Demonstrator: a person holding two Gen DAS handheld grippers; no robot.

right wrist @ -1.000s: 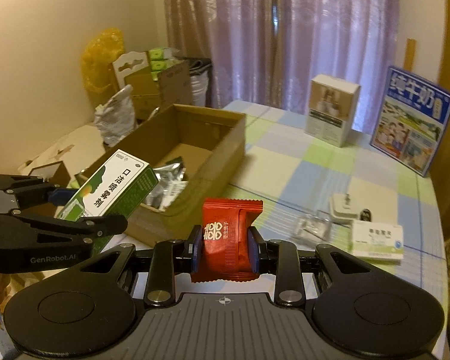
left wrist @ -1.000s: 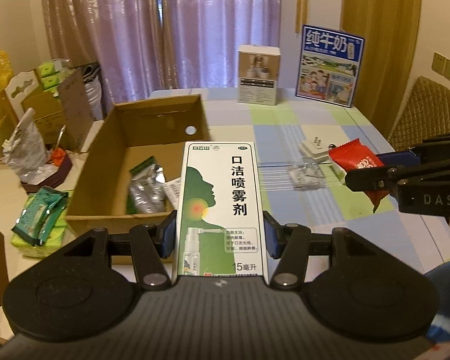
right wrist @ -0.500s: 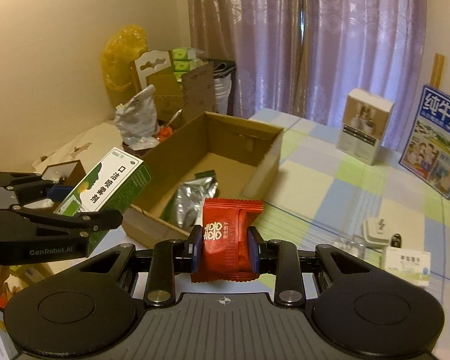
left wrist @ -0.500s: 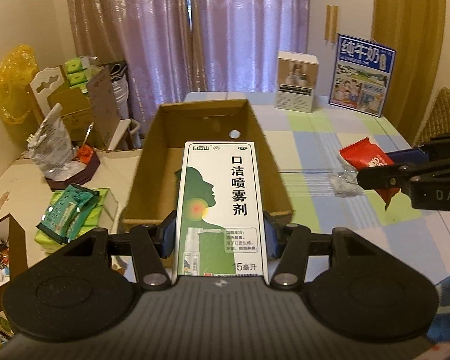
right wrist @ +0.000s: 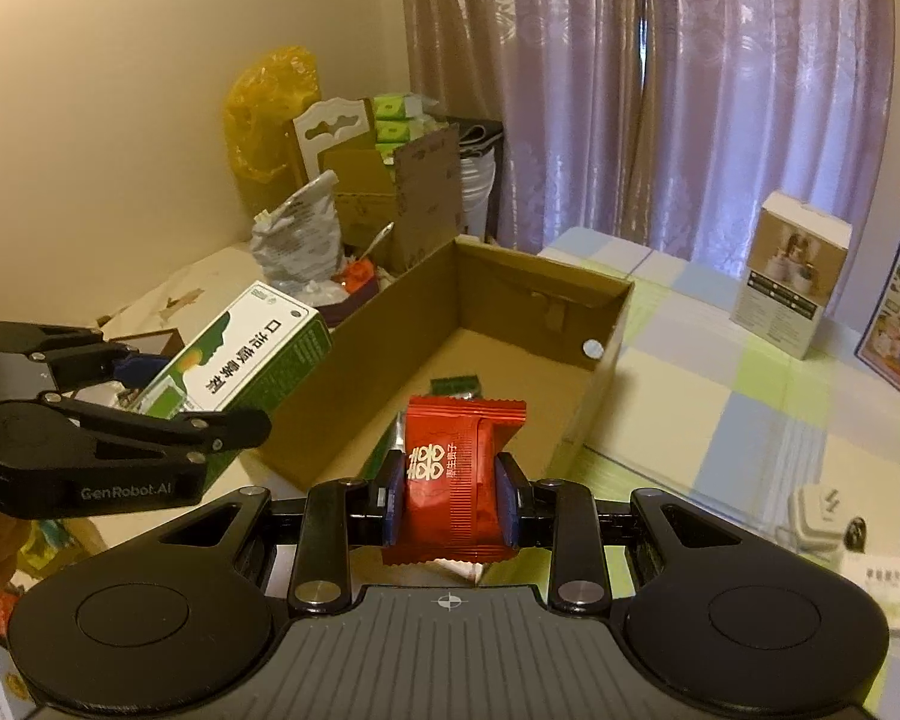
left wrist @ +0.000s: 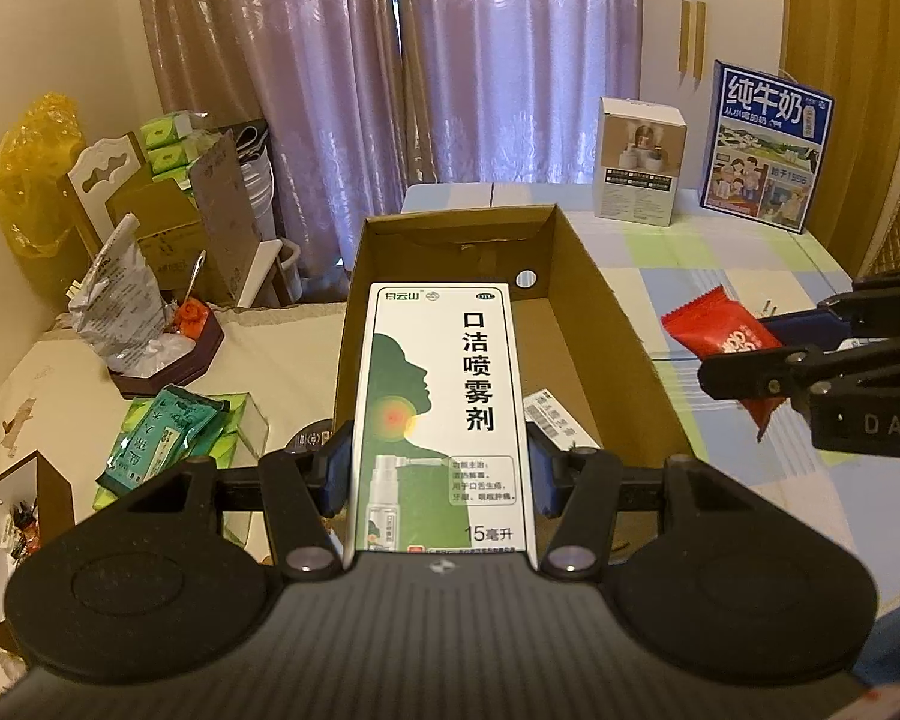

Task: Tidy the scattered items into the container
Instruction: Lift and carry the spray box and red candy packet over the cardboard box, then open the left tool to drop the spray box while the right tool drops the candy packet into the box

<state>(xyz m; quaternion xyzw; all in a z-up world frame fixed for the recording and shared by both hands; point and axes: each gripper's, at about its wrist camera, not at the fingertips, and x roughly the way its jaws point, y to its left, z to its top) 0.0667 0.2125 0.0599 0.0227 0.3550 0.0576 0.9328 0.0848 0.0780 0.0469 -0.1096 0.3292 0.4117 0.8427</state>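
Observation:
My left gripper (left wrist: 441, 474) is shut on a green and white spray box (left wrist: 444, 414), held above the near end of the open cardboard box (left wrist: 618, 330). The spray box also shows in the right wrist view (right wrist: 252, 354), left of the cardboard box (right wrist: 600, 372). My right gripper (right wrist: 450, 507) is shut on a red snack packet (right wrist: 456, 480), held over the box's near right corner. The packet also shows in the left wrist view (left wrist: 720, 336). A silver pouch and a white label lie inside the box, mostly hidden.
A white product box (left wrist: 636, 162) and a blue milk carton (left wrist: 762, 144) stand at the table's far side. A white charger (right wrist: 822, 510) and a small white box (right wrist: 876, 582) lie on the checked cloth. Green tissue packs (left wrist: 162, 444) and clutter sit left of the table.
Both grippers have moved left towards the cardboard box with their items. The spray box is now over the box's opening and the red packet is above its near corner.

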